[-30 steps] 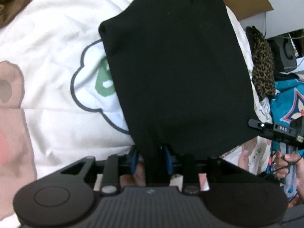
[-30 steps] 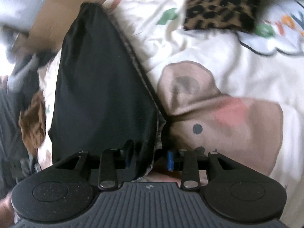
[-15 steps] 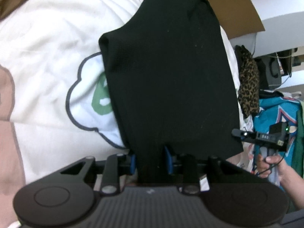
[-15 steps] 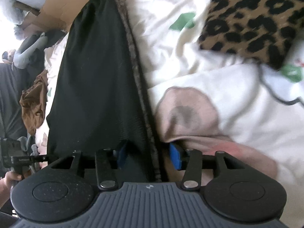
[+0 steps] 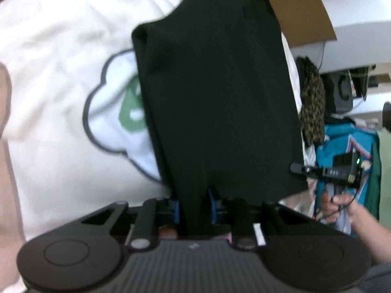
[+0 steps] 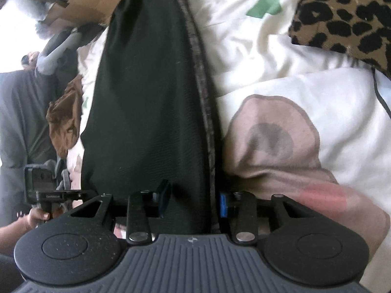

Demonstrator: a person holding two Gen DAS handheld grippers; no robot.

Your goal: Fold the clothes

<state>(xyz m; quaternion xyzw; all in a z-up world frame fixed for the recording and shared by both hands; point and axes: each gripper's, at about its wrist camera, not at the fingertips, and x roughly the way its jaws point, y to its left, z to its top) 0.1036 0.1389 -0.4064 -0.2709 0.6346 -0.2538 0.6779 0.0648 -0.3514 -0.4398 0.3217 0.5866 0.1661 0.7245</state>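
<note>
Black fabric, a dark garment [image 5: 217,102], hung stretched between the two grippers over a white bedspread [image 5: 56,56] printed with cartoon shapes. In the left wrist view the left gripper [image 5: 194,206] had a bunched fold of that garment between its blue pads [image 5: 212,207]; its jaws were closing, and the cloth filled the gap and was pinched there. From the pinch the garment spread upward as a broad panel, covering part of a green figure inside a grey cloud outline [image 5: 114,107] on the bedspread.

In the right wrist view the right gripper [image 6: 193,199] had the garment's [image 6: 146,102] other end between its blue pads [image 6: 222,204]; those jaws were also closing, with the thick cloth and its brownish edging [image 6: 200,78] wedged between them and gripped. The edging ran up the garment's right side, just beside a pink-and-tan printed patch [image 6: 273,141] on the bedspread.

Farther out, a leopard-print item [image 6: 342,17] lay toward the bedspread's upper right, and a brown cloth [image 6: 66,119] sat by its left edge. Cardboard [image 5: 298,9] showed beyond the garment's top. A hand [image 5: 342,207] held the other gripper's handle at the lower right of the left view, in front of a teal garment [image 5: 347,141].
</note>
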